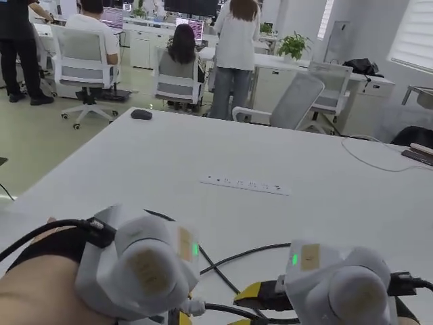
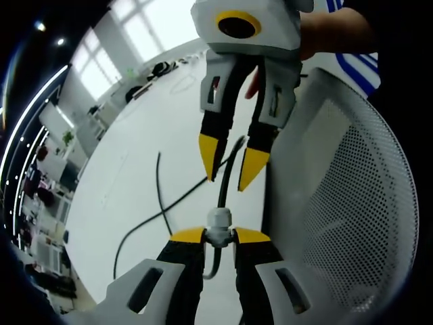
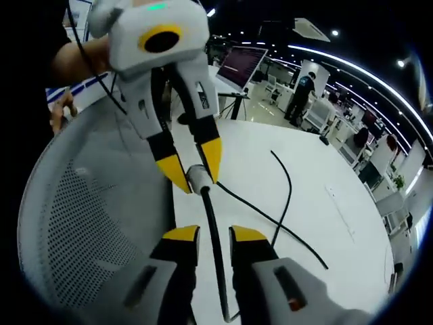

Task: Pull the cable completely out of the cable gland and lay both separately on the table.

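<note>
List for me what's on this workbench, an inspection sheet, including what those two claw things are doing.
Surface: white table.
Job's things: white cable gland with the black cable running through it, not yet parted.
Clutter: power strip and mouse, farther back.
Grippers: left gripper clamps the gland; right gripper has its jaws open around the cable.
Cables: black leads snake over the table.
Surroundings: mesh chair close by; an office with people, desks and a plant.

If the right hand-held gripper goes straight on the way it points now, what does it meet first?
Probably the gland, just ahead along the cable, clamped in the left hand-held gripper; the depth is unclear.
</note>
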A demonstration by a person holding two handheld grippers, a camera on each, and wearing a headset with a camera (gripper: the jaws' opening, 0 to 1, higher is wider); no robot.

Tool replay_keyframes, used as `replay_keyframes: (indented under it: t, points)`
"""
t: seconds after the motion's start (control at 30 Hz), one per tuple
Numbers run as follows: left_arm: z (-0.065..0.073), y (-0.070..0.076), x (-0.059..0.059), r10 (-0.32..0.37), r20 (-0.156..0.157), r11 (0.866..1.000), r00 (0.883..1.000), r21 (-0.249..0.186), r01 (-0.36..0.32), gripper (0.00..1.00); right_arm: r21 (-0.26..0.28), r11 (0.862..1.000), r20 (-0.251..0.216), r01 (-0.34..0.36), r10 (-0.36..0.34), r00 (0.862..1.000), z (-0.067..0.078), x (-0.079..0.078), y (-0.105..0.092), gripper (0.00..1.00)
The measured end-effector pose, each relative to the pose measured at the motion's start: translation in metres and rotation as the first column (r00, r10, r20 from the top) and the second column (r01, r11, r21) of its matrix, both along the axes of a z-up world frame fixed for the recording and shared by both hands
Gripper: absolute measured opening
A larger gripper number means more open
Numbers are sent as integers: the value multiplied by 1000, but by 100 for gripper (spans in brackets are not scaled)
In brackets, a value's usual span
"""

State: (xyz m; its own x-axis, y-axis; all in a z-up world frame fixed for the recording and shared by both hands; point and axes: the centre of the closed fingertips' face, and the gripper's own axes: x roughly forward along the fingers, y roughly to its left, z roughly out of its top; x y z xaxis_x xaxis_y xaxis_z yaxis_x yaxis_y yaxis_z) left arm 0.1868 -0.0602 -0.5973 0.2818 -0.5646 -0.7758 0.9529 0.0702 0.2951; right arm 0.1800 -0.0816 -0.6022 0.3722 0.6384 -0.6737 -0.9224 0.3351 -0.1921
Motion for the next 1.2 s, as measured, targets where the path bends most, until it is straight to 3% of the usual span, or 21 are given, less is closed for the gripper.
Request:
replay_keyframes:
  t: [0.1, 0.2, 0.27, 0.43, 0.5, 0.53, 0.67, 0.8, 0.9, 1.1, 1.2]
  points:
    - [1, -2, -1, -3, 3, 1000, 1000, -3, 3, 17, -24, 1000, 0, -15, 15, 1000, -4, -1, 3, 13]
    - [1, -4, -2, -8, 9, 1000, 1000, -10, 8, 17, -75, 997, 25, 3, -2, 1000, -8, 4, -5, 3]
    - [1, -4, -2, -5, 7, 1000, 1000, -10, 5, 17, -63, 998, 3, 15, -15, 1000, -9, 2, -5, 2]
    - [3, -8, -1, 0, 10, 1000, 1000, -27, 0, 17, -70, 997, 8, 19, -18, 1000, -9, 2, -10, 2]
    - [2, -6, 1, 4, 24, 1000, 1000, -14, -4, 17, -76, 997, 7, 27, -27, 1000, -10, 3, -14, 2]
    - [1, -3, 4, -2, 49, 1000, 999, 1, 2, 17, -87, 996, 12, 34, -33, 999, -11, 3, -18, 2]
    - [4, 2, 5, 34, 21, 998, 999, -46, -33, 17, -77, 994, -9, 75, -76, 997, -12, 3, -32, 2]
    - [2, 8, 8, 45, 31, 998, 999, -36, -44, 17, -99, 989, -19, 107, -110, 994, -17, 3, -47, 2]
    - [4, 7, 9, 59, 19, 996, 998, -71, -58, 17, -88, 985, -46, 146, -151, 988, -20, 3, -56, 2]
    - [2, 9, 10, 65, 15, 995, 998, -80, -64, 17, -106, 979, -54, 176, -183, 982, -25, 3, -69, 2]
    - [2, 9, 10, 65, 16, 995, 998, -76, -64, 17, -75, 976, -84, 203, -209, 974, -27, 2, -71, 2]
